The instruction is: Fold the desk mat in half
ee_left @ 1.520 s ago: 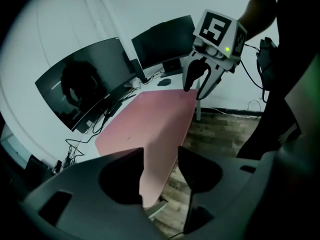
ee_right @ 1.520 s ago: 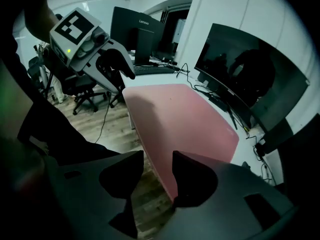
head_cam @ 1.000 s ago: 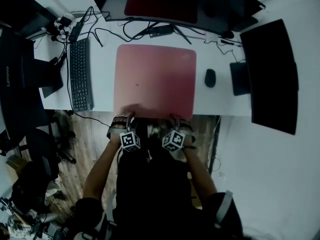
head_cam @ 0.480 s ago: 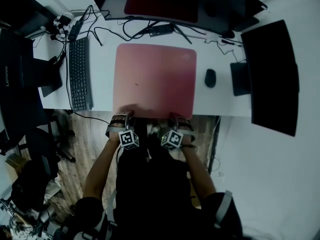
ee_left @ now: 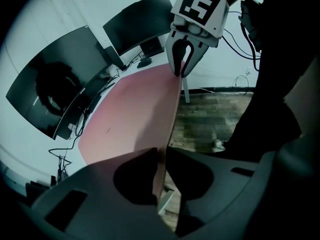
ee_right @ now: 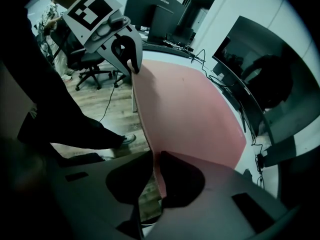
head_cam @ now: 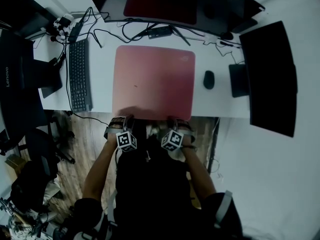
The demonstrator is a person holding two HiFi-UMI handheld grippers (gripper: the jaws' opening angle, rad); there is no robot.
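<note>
A pink desk mat (head_cam: 153, 81) lies flat on the white desk (head_cam: 102, 84). My left gripper (head_cam: 122, 120) is at the mat's near left corner and my right gripper (head_cam: 176, 120) at its near right corner. Both sets of jaws have just been closing with the mat's near edge between them. In the left gripper view the left gripper (ee_left: 161, 156) pinches the thin mat edge (ee_left: 172, 119), and the right gripper (ee_left: 181, 70) grips the far end of that edge. The right gripper view shows the right gripper (ee_right: 155, 159) clamped on the mat (ee_right: 190, 104).
A black keyboard (head_cam: 79, 74) lies left of the mat and a mouse (head_cam: 209, 79) right of it. Dark monitors (head_cam: 267, 76) stand at the right and back, with cables (head_cam: 150, 31) behind the mat. Below the desk edge are wooden floor (head_cam: 95, 129) and an office chair (head_cam: 37, 149).
Both grippers stay at the mat's near edge, and the mat has not lifted. The head view shifts only slightly.
</note>
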